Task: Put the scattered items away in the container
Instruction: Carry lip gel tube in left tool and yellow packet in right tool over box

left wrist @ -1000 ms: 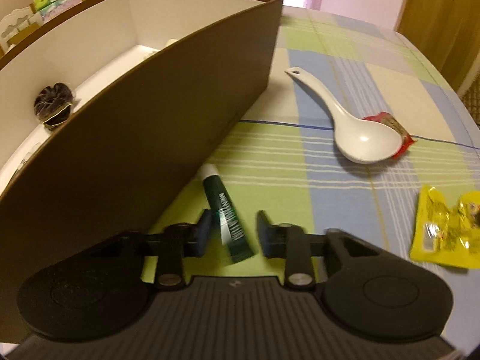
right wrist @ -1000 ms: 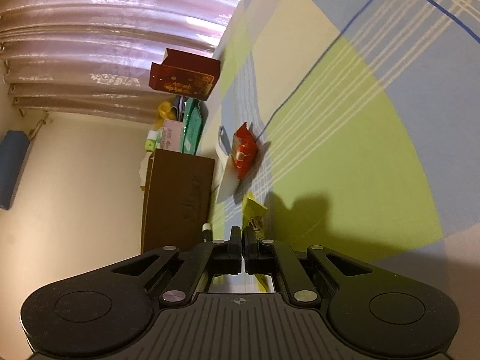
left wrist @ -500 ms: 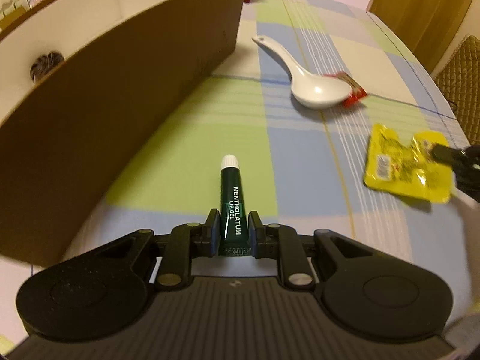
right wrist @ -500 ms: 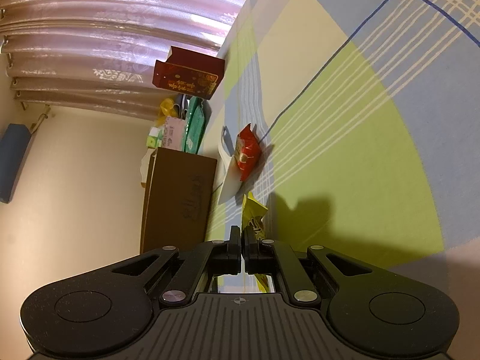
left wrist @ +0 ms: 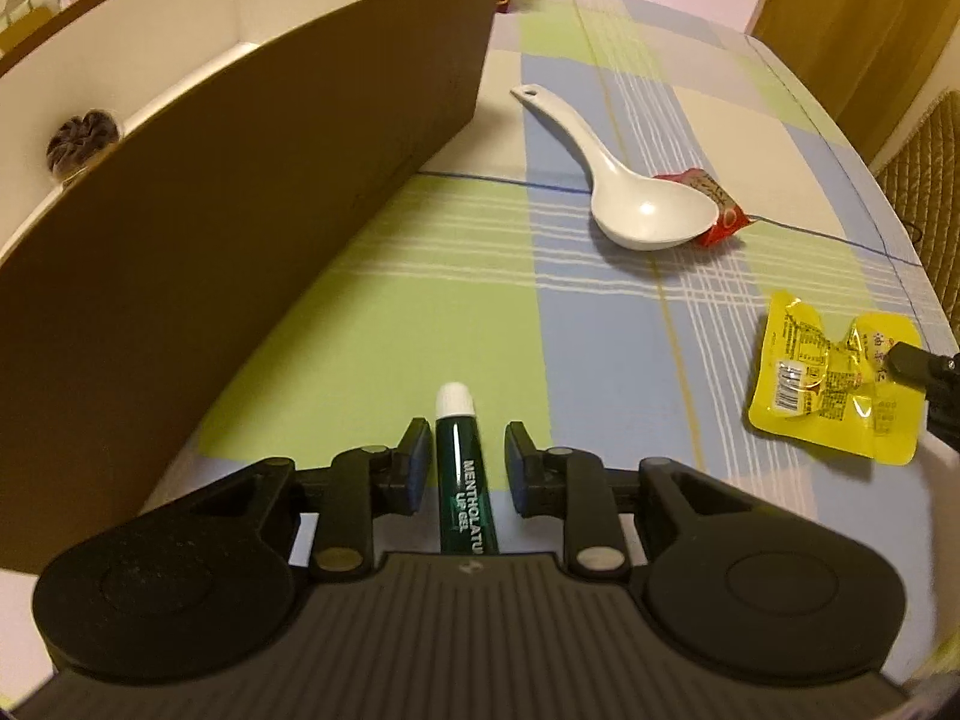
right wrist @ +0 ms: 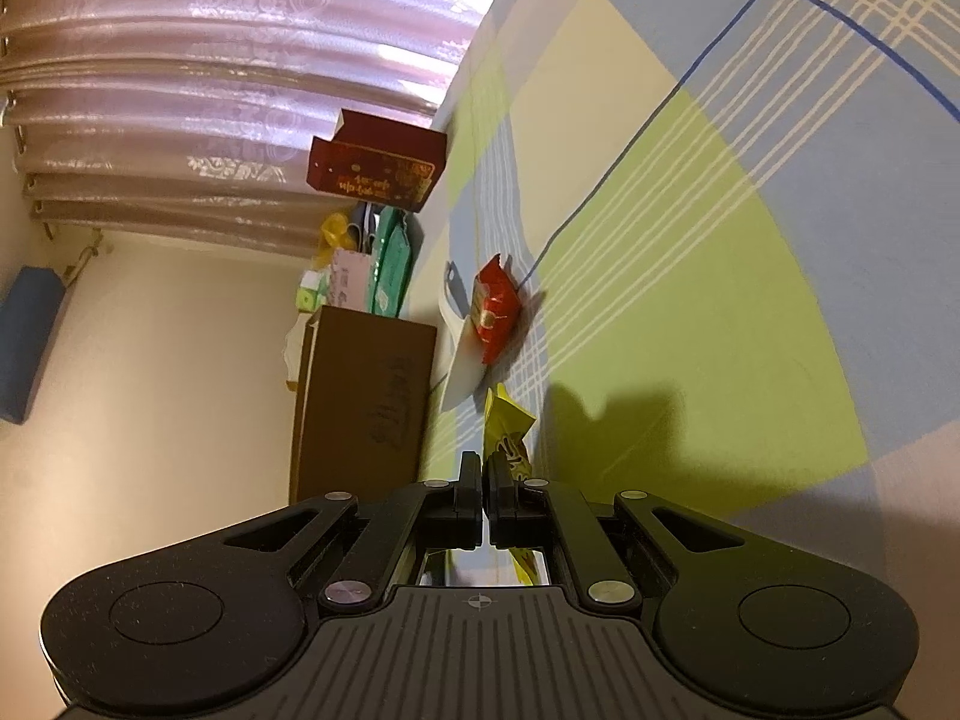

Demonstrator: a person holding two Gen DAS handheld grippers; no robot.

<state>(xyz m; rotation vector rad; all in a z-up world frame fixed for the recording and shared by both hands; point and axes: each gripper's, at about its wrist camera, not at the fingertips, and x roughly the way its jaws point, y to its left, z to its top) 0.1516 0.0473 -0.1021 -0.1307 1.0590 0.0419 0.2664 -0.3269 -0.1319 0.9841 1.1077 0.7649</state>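
In the left wrist view, the left claw [left wrist: 467,468] sits at the bottom centre with its jaws apart and a gap on each side of the green lip gel tube [left wrist: 463,480], which lies between them, white cap pointing up the frame. The brown container [left wrist: 252,192] fills the left half, its white inside showing a dark round item [left wrist: 81,135] at the upper left. A white spoon [left wrist: 624,192] and a red wrapper [left wrist: 717,207] touching its bowl lie at centre right; a yellow packet [left wrist: 834,375] lies at the right edge.

To do this grasp well, I would keep the tube centred, close squarely on its body and not the cap, then lift clear of the container's wall before moving over it.

In the right wrist view, tilted sideways, the right claw [right wrist: 485,489] is at bottom centre, jaws nearly together on the yellow packet's edge, so it seems pinched. The thin foil could slip, so a slow lift is wise. The checked counter [right wrist: 750,240] fills the right of the frame.
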